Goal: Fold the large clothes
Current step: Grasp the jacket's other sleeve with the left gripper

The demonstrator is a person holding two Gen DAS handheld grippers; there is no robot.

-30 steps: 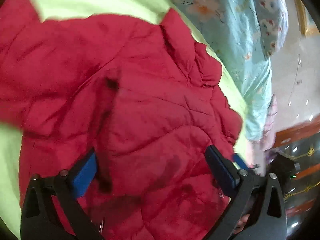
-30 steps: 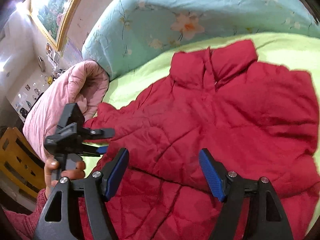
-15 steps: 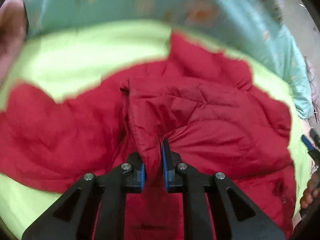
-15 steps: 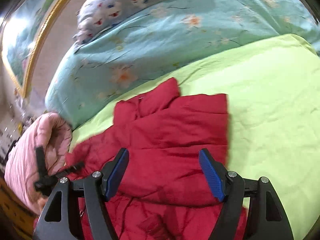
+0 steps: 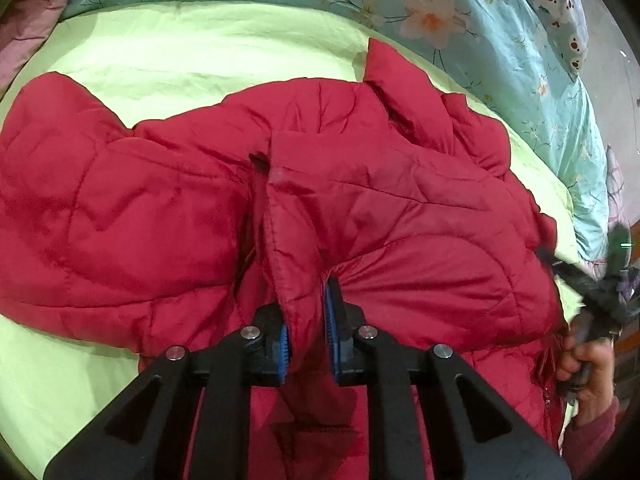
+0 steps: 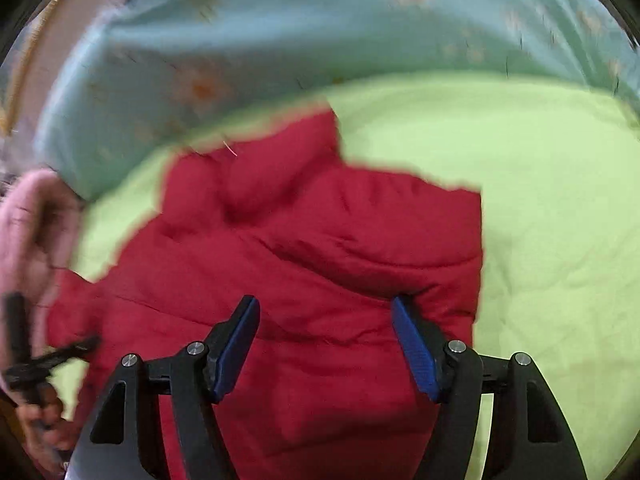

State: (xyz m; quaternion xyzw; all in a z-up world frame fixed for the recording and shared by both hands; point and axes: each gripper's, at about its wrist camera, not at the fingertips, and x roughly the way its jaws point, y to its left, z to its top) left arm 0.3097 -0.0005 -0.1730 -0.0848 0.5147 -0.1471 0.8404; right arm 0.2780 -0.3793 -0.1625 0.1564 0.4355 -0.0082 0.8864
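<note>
Red quilted jacket (image 5: 360, 208) lies spread on the lime-green bed sheet (image 5: 180, 52), collar (image 5: 396, 84) pointing toward the floral turquoise quilt (image 5: 500, 40) at the far edge. One sleeve (image 5: 80, 200) stretches out flat to the left in the left wrist view.

Left tongs (image 5: 306, 340): blue pads drawn in tight on a stitched edge of the jacket, fabric pinched and puckered between them, a ridge of cloth rising from the grip toward the collar.

Right tongs (image 6: 326, 344): spread wide, blue pads well apart, nothing between them. They hover just over the jacket's lower body; whether they touch the cloth cannot be told. Right wrist view is motion-blurred. There the jacket (image 6: 320, 260) shows a straight folded edge on its right side, bare sheet (image 6: 540, 200) beyond it.

Right hand (image 5: 588, 364) visible at far right of the left wrist view, gripping its handle beside the jacket's hem. Pink padded bedding (image 6: 28, 220) at the left edge of the right wrist view.
</note>
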